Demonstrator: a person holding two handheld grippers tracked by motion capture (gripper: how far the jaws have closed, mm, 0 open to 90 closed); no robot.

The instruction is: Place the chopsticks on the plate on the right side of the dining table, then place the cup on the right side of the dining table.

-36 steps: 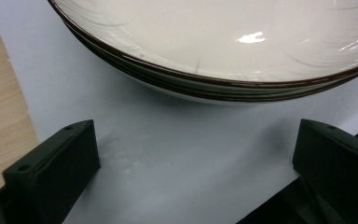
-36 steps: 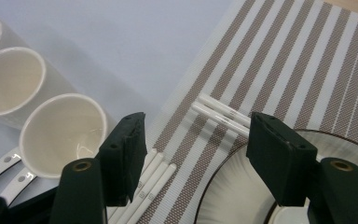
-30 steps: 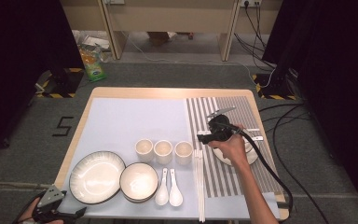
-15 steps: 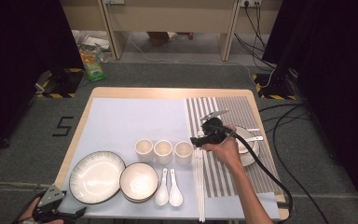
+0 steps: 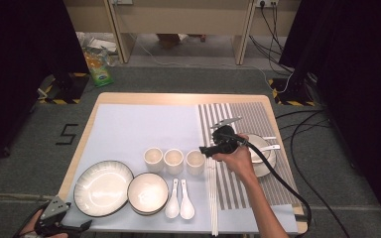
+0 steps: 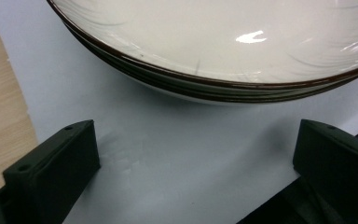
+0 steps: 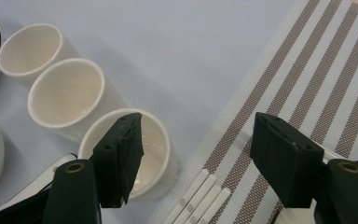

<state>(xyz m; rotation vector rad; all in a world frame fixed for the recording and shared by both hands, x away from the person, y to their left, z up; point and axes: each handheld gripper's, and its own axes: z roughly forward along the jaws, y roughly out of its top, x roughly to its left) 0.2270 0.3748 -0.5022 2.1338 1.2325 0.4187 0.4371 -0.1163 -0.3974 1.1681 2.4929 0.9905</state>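
Your right gripper point(image 5: 207, 150) hovers just right of the nearest cup point(image 5: 195, 161), last in the row of three; one jaw hangs over its rim in the right gripper view, the other over the striped mat point(image 5: 258, 119). Its jaws have just been opening and stand wide, with nothing pressed between them. That cup point(image 7: 133, 151) sits just left of the chopsticks point(image 7: 200, 198). Your left gripper point(image 5: 54, 223) waits at the bench's near edge, jaws open and empty, facing the large plate point(image 6: 223, 42).
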